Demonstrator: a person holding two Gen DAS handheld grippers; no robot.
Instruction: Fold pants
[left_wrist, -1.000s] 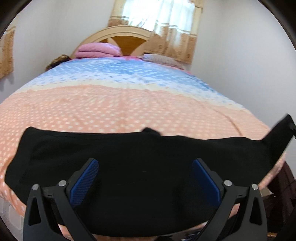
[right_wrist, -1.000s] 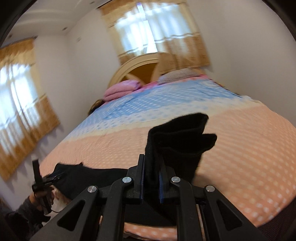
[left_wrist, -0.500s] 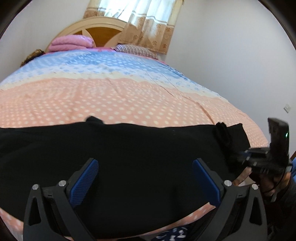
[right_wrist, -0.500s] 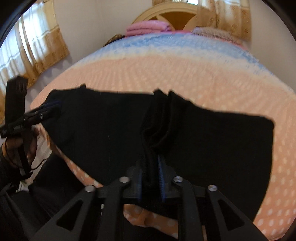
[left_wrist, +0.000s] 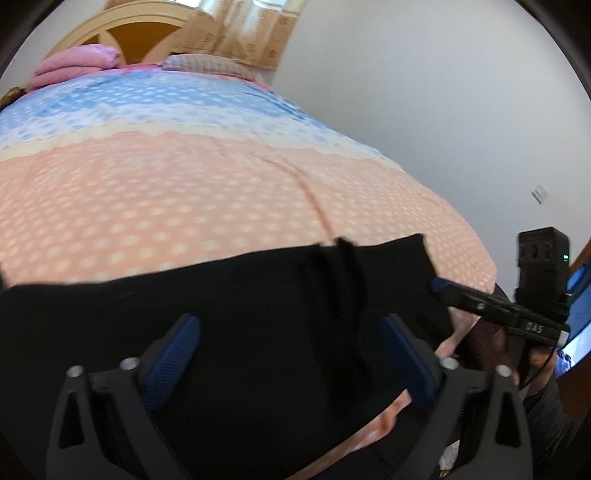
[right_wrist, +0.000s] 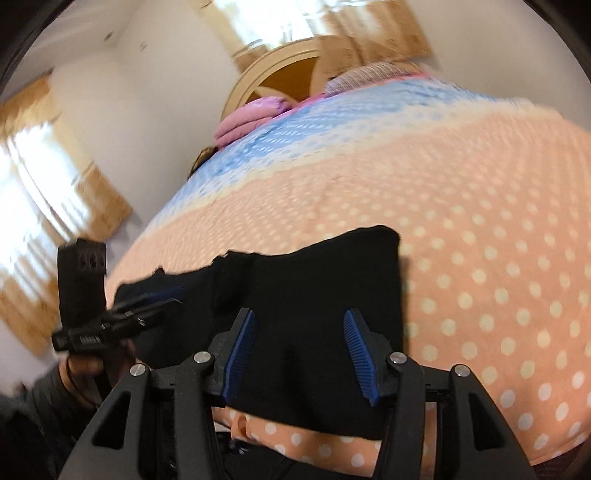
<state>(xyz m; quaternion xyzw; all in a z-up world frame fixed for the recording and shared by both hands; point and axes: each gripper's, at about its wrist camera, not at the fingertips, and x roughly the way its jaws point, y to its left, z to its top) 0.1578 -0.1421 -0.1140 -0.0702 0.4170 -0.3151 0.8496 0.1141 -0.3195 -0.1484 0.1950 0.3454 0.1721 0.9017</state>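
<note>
The black pants (left_wrist: 240, 314) lie flat along the near edge of the bed (left_wrist: 221, 192), long axis running left to right across both my claws. My left gripper (left_wrist: 295, 354) and right gripper (right_wrist: 297, 350) both hover wide, holding nothing; the right sits nearer the pants' right end.

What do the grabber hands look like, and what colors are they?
Both the left gripper and right gripper are black frames with silver bolts and two fingers padded in ridged blue rubber. Each carries a boxy black block on top, and the person's sleeve is dark grey.
</note>
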